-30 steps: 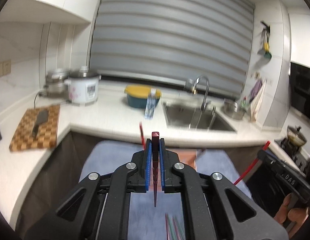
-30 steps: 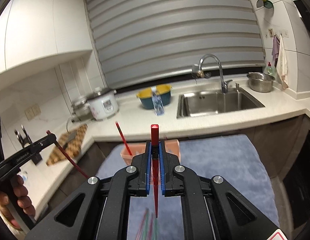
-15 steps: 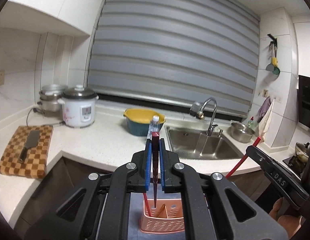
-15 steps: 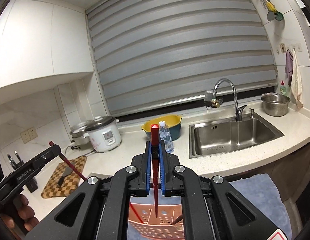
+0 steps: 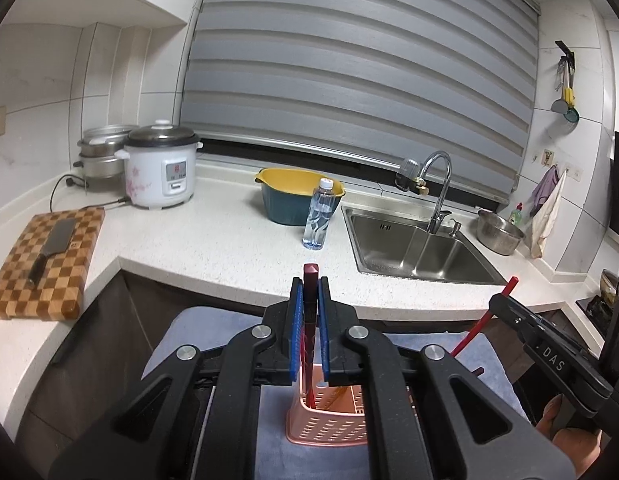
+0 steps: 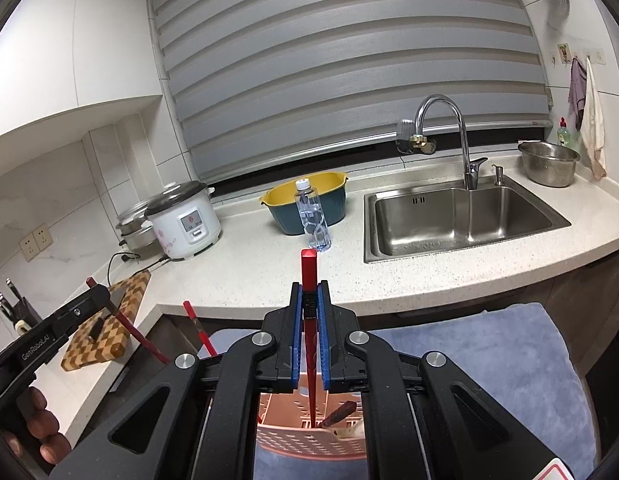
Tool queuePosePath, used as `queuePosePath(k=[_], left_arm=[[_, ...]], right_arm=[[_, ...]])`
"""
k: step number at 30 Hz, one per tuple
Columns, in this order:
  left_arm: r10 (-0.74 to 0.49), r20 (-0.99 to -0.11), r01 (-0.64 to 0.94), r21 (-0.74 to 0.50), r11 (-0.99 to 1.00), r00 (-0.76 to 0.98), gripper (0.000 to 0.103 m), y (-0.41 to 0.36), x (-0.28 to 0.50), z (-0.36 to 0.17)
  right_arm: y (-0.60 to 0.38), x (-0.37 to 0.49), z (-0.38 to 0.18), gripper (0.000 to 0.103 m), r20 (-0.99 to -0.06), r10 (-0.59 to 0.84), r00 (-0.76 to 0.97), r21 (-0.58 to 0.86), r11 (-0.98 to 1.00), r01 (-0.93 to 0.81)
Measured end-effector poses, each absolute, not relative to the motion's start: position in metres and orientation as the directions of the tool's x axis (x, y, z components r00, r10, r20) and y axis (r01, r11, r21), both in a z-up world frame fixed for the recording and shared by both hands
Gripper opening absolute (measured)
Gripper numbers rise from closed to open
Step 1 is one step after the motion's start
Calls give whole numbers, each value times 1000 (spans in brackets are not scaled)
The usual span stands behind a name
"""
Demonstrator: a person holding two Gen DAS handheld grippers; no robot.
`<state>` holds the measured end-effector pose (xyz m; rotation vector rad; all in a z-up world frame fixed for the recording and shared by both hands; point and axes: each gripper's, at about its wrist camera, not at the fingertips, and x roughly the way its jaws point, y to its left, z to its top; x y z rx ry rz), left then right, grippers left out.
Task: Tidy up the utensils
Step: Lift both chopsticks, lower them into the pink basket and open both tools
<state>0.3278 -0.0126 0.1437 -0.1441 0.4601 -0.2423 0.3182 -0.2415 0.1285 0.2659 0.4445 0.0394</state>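
My left gripper is shut on a dark red chopstick held upright, its tip inside the pink perforated utensil basket below. My right gripper is shut on a bright red chopstick, also upright with its tip in the same basket. Each gripper shows in the other's view, the right one and the left one. The basket holds a brown-handled utensil and another red chopstick. It stands on a blue-grey mat.
A white counter runs behind the mat. On it are a checkered cutting board with a cleaver, a rice cooker, a yellow and teal bowl, a water bottle, a steel sink and a metal bowl.
Both grippers moved forward and down over the basket with their chopsticks. The basket now sits under the fingers with both chopstick tips inside it.
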Motion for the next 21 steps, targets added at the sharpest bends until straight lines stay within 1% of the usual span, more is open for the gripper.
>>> queuePosePath(k=[1, 2, 3, 4, 5, 8, 15, 19, 21], left_arm=[[-259, -424, 191, -197, 962, 868, 10, -12, 328, 143], [-261, -429, 188, -205, 961, 865, 21, -10, 328, 142], [-253, -435, 179, -204, 962, 864, 28, -10, 327, 142], [-241, -436, 167, -201, 965, 867, 42, -9, 326, 142], [-235, -432, 161, -201, 966, 871, 47, -8, 324, 142], [-224, -433, 150, -199, 968, 873, 52, -6, 319, 144], [-218, -441, 147, -188, 971, 871, 54, -3, 300, 147], [-220, -446, 156, -176, 972, 868, 61, -2, 278, 146], [-219, -446, 159, -170, 973, 868, 61, -2, 267, 143]], right_arm=[[-242, 318, 128, 11, -422, 96, 902, 263, 965, 21], [-242, 316, 129, 18, -417, 89, 905, 262, 965, 26], [-242, 315, 129, 22, -416, 83, 906, 260, 965, 31], [-243, 313, 130, 27, -411, 81, 908, 262, 965, 33], [-244, 311, 131, 29, -406, 78, 911, 265, 963, 35], [-246, 305, 135, 29, -399, 76, 914, 267, 963, 36], [-244, 282, 144, 30, -387, 75, 919, 253, 967, 27], [-244, 256, 143, 30, -389, 78, 918, 245, 969, 21], [-242, 241, 140, 30, -396, 80, 915, 236, 972, 18]])
